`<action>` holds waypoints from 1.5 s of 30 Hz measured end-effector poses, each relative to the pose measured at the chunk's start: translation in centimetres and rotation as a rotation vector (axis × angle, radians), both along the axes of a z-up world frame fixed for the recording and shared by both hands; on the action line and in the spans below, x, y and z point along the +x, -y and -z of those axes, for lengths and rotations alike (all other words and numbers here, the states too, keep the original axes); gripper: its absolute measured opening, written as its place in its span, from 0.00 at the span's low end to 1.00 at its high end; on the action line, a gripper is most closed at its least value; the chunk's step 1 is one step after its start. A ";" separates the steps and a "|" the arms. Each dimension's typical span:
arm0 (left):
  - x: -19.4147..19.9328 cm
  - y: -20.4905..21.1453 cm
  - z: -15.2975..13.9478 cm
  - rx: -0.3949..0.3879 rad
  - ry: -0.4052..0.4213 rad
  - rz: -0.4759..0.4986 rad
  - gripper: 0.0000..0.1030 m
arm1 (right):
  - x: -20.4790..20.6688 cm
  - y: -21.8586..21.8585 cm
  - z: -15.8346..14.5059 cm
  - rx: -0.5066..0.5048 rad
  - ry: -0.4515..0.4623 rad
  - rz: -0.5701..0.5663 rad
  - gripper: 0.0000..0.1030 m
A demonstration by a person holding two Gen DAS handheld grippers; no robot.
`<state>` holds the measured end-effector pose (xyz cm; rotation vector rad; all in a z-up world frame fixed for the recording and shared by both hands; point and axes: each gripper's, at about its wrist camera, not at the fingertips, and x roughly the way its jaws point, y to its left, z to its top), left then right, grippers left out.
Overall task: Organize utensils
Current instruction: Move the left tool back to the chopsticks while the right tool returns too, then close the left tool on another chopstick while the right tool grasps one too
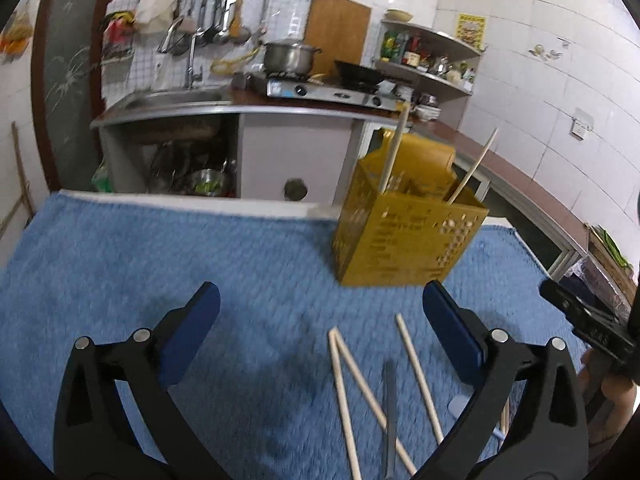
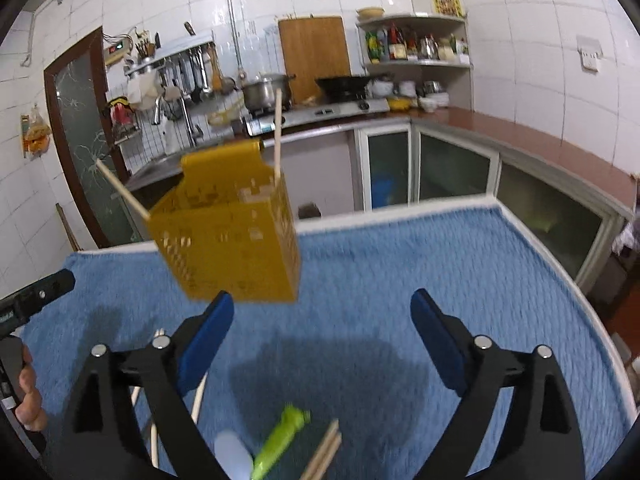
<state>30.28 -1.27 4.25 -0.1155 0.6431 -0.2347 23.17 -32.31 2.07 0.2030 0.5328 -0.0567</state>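
A yellow perforated utensil basket (image 1: 404, 236) (image 2: 232, 240) stands on the blue towel (image 1: 160, 248) (image 2: 400, 264) with two chopsticks (image 1: 394, 152) sticking out of it. My left gripper (image 1: 320, 312) is open above the towel; loose chopsticks (image 1: 360, 380) and a dark grey utensil handle (image 1: 389, 412) lie below its jaws. My right gripper (image 2: 322, 320) is open too, nothing between its pads. Under it lie a green-handled utensil (image 2: 280, 436), a white handle (image 2: 232, 456) and a pair of chopsticks (image 2: 326, 452). More chopsticks (image 2: 200, 396) lie behind its left finger.
The towel covers a white-edged table (image 2: 400, 208). Behind stand a kitchen counter with a sink (image 1: 176, 98), a gas stove (image 1: 328, 90) with a pot and wok, and corner shelves (image 2: 416, 44). The other gripper and a hand show at each frame's edge (image 1: 588, 324) (image 2: 32, 296).
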 end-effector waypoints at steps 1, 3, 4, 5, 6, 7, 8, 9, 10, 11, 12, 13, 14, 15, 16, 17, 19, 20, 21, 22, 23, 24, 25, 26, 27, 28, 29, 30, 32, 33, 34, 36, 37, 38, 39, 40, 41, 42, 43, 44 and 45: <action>-0.4 0.0 0.3 0.007 -0.007 -0.005 0.95 | -0.5 0.2 0.3 0.007 -0.004 0.010 0.87; -1.1 0.1 0.7 0.028 -0.009 -0.002 0.95 | -1.7 0.5 1.2 0.019 -0.019 0.047 0.88; -1.5 0.3 0.9 0.044 -0.005 0.004 0.95 | -2.2 0.6 1.6 0.021 -0.023 0.062 0.89; -1.8 0.6 1.0 0.063 -0.001 0.008 0.95 | -2.7 0.8 2.0 0.027 -0.028 0.080 0.89; -2.3 1.0 1.4 0.094 0.003 0.006 0.95 | -3.2 1.1 2.6 0.039 -0.035 0.104 0.90; -2.6 1.2 1.6 0.107 0.002 0.004 0.95 | -3.5 1.4 3.0 0.048 -0.046 0.120 0.90; -2.7 1.5 2.0 0.118 -0.005 0.004 0.95 | -3.7 1.4 3.4 0.050 -0.058 0.132 0.90; -2.6 1.9 2.5 0.135 -0.029 0.006 0.95 | -3.8 1.5 4.1 0.046 -0.082 0.145 0.90; -2.5 2.1 3.0 0.143 -0.056 0.012 0.95 | -3.7 1.5 4.4 0.040 -0.099 0.145 0.90; -2.3 2.3 3.7 0.132 -0.092 0.029 0.95 | -3.7 1.5 4.8 0.033 -0.109 0.144 0.90; -2.0 2.4 4.1 0.121 -0.113 0.035 0.95 | -3.6 1.5 5.1 0.021 -0.120 0.146 0.90; -1.8 2.4 4.6 0.115 -0.134 0.032 0.95 | -3.7 1.4 5.5 -0.005 -0.133 0.158 0.90; -1.7 2.5 5.2 0.115 -0.149 0.026 0.95 | -3.6 1.5 5.7 -0.016 -0.137 0.160 0.90; -1.6 2.5 5.5 0.117 -0.157 0.020 0.95 | -3.5 1.5 5.9 -0.026 -0.144 0.161 0.90; -1.6 2.5 5.8 0.120 -0.163 0.014 0.95 | -3.4 1.4 6.2 -0.037 -0.157 0.164 0.90; -1.4 2.5 6.2 0.122 -0.174 0.008 0.95 | -3.3 1.4 6.3 -0.040 -0.162 0.165 0.90; -1.4 2.5 6.7 0.122 -0.184 0.006 0.95 | -3.3 1.2 6.6 -0.040 -0.164 0.156 0.90; -1.5 2.6 6.9 0.128 -0.184 0.004 0.95 | -3.2 1.0 6.8 -0.046 -0.169 0.148 0.90; -1.5 2.5 7.2 0.134 -0.179 0.003 0.95 | -3.1 0.7 7.0 -0.059 -0.179 0.143 0.90; -1.5 2.5 7.4 0.140 -0.174 0.001 0.95 | -3.0 0.4 7.2 -0.071 -0.190 0.139 0.90; -1.5 2.5 7.6 0.147 -0.171 -0.003 0.95 | -3.0 0.2 7.3 -0.080 -0.198 0.137 0.90; -1.5 2.5 7.8 0.148 -0.172 -0.003 0.95 | -2.9 0.0 7.5 -0.085 -0.205 0.129 0.90; -1.3 2.5 8.0 0.145 -0.178 0.002 0.95 | -2.9 -0.1 7.6 -0.088 -0.211 0.121 0.90; -1.2 2.4 8.2 0.141 -0.184 0.007 0.95 | -2.9 -0.1 7.6 -0.090 -0.216 0.118 0.90; -1.1 2.4 8.4 0.131 -0.193 0.007 0.95 | -2.9 -0.1 7.7 -0.092 -0.220 0.115 0.89; -0.9 2.3 8.6 0.121 -0.199 0.004 0.95 | -3.0 -0.1 7.7 -0.090 -0.224 0.113 0.89; -0.9 2.2 8.8 0.108 -0.205 0.000 0.95 | -3.1 0.0 7.8 -0.087 -0.226 0.114 0.89; -0.9 2.1 8.8 0.101 -0.207 -0.001 0.95 | -3.2 0.1 7.8 -0.083 -0.230 0.117 0.89; -0.9 2.2 8.9 0.103 -0.206 -0.002 0.94 | -3.1 0.4 8.0 -0.062 -0.250 0.117 0.81; -1.0 2.3 8.8 0.108 -0.204 -0.003 0.93 | -3.2 0.5 8.2 -0.049 -0.260 0.115 0.72; -1.0 2.4 8.8 0.115 -0.203 -0.003 0.92 | -3.1 0.7 8.5 -0.021 -0.278 0.104 0.65; -1.0 2.8 9.0 0.132 -0.210 0.003 0.83 | -3.1 0.7 8.7 0.017 -0.288 0.084 0.61; -1.0 3.0 9.2 0.138 -0.216 0.008 0.81 | -3.2 0.4 8.6 0.010 -0.288 0.082 0.58; -1.0 3.2 9.2 0.143 -0.223 0.016 0.75 | -3.2 0.1 8.5 0.002 -0.287 0.075 0.56; -1.0 3.4 9.3 0.147 -0.225 0.020 0.69 | -3.2 -0.2 8.5 -0.003 -0.293 0.069 0.50; -1.0 3.5 9.3 0.150 -0.225 0.024 0.67 | -3.2 -0.4 8.5 -0.003 -0.295 0.068 0.45; -1.1 3.7 9.3 0.153 -0.223 0.030 0.61 | -3.2 -0.5 8.5 0.000 -0.298 0.067 0.43; -1.0 3.9 9.3 0.156 -0.223 0.039 0.55 | -3.3 -0.6 8.4 0.005 -0.301 0.063 0.38; -0.9 4.1 9.3 0.155 -0.227 0.047 0.52 | -3.2 -0.7 8.4 0.014 -0.304 0.055 0.32; -0.7 4.2 9.3 0.152 -0.232 0.049 0.47 | -3.2 -0.9 8.3 0.020 -0.307 0.046 0.29; -0.4 4.3 9.3 0.138 -0.246 0.052 0.43 | -3.2 -1.1 8.3 0.027 -0.312 0.037 0.26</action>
